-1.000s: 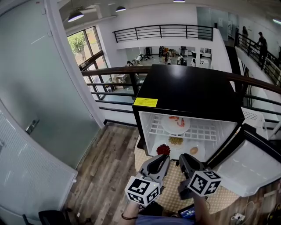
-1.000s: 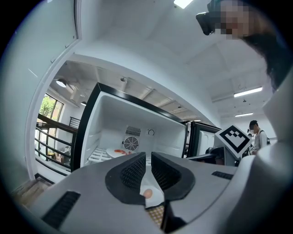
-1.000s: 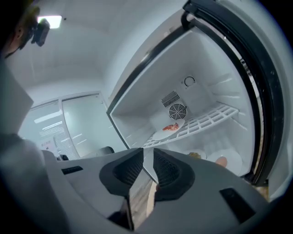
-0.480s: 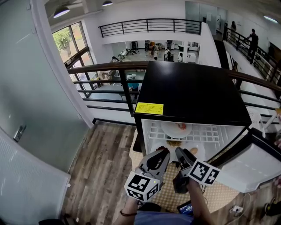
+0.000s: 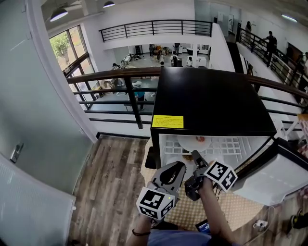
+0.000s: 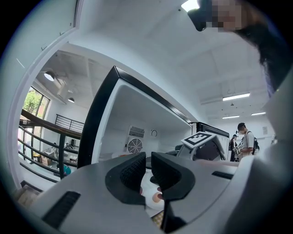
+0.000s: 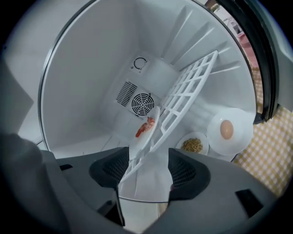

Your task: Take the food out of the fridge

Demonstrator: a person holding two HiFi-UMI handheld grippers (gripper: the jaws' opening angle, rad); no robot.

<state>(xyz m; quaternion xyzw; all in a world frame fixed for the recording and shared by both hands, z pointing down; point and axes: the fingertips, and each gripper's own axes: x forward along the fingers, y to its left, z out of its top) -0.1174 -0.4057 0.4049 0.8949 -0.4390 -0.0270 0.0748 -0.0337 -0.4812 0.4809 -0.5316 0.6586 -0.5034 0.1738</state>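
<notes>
While the fridge stands open at centre frame, the food sits inside: shrimp plate on the shelf, grain dish and egg plate lower right. The right gripper has just been opening its jaws and grips nothing; the left gripper is pressed together, empty.

A grey-brown wood-plank floor spreads on the near left; a tan checkered woven mat lies to its right; a pale frosted glass wall stands on the left; farther off, a black metal railing with a brown wooden handrail crosses the scene; tall windows and round dark ceiling lamps sit far left; a person in dark clothes stands on the far right walkway.
</notes>
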